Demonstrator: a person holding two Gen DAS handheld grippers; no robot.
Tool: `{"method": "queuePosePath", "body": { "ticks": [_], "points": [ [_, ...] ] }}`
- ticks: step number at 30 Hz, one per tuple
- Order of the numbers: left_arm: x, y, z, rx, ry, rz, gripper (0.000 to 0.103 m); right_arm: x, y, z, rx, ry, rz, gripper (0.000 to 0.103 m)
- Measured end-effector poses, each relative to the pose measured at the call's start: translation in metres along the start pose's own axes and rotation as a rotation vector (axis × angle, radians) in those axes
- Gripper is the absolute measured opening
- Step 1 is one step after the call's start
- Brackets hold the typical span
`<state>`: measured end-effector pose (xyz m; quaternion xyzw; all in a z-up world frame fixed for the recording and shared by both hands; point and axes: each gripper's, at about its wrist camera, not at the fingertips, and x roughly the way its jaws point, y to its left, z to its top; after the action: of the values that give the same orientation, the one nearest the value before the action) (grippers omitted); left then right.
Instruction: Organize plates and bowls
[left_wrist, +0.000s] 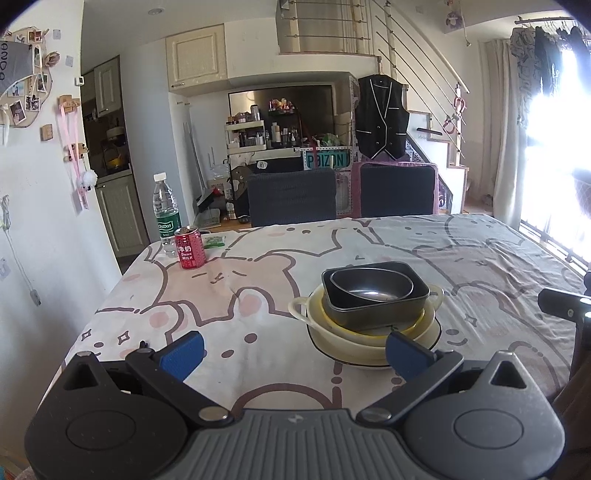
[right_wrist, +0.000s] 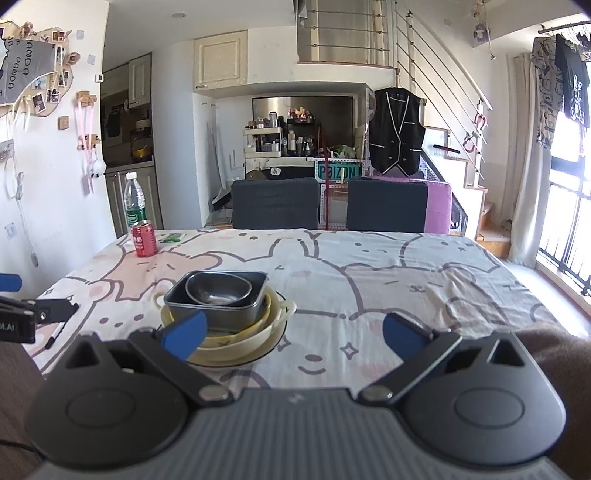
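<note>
**A:** Where do the dishes stand?

**B:** All in one nested stack (left_wrist: 369, 310) on the table (left_wrist: 258, 332), well apart from the red can (left_wrist: 189, 247) and nearer the holder than it. A steel oval bowl (left_wrist: 371, 286) sits inside a dark rectangular pan (left_wrist: 373, 306), which rests in a cream two-handled bowl (left_wrist: 354, 332) on a plate (right_wrist: 273, 345).

**A:** And the claws?

**B:** The left gripper (left_wrist: 293, 350) is spread wide and holds nothing. The right gripper (right_wrist: 293, 334) is likewise spread and empty. Both hover on the near side of the stack, touching nothing.

**A:** So what makes the next step go well?

**B:** I judge the stacking done or nearly so. If anything shifts, pinch the cream bowl's rim by a handle, low and level, so the pan and steel bowl inside do not slide.
</note>
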<state>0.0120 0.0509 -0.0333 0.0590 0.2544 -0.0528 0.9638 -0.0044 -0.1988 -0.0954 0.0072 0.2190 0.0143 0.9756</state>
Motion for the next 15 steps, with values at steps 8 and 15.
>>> {"method": "queuePosePath", "body": {
  "ticks": [8, 15],
  "points": [
    [0.001, -0.0012, -0.0003, 0.011, -0.001, 0.002, 0.103, 0.001, 0.0021, -0.0012, -0.013, -0.004, -0.003, 0.103],
    [0.0015, -0.0007, -0.0009, 0.017, 0.0, 0.005, 0.103, 0.0017, 0.0038, -0.0024, -0.011, -0.002, 0.001, 0.103]
  ]
}}
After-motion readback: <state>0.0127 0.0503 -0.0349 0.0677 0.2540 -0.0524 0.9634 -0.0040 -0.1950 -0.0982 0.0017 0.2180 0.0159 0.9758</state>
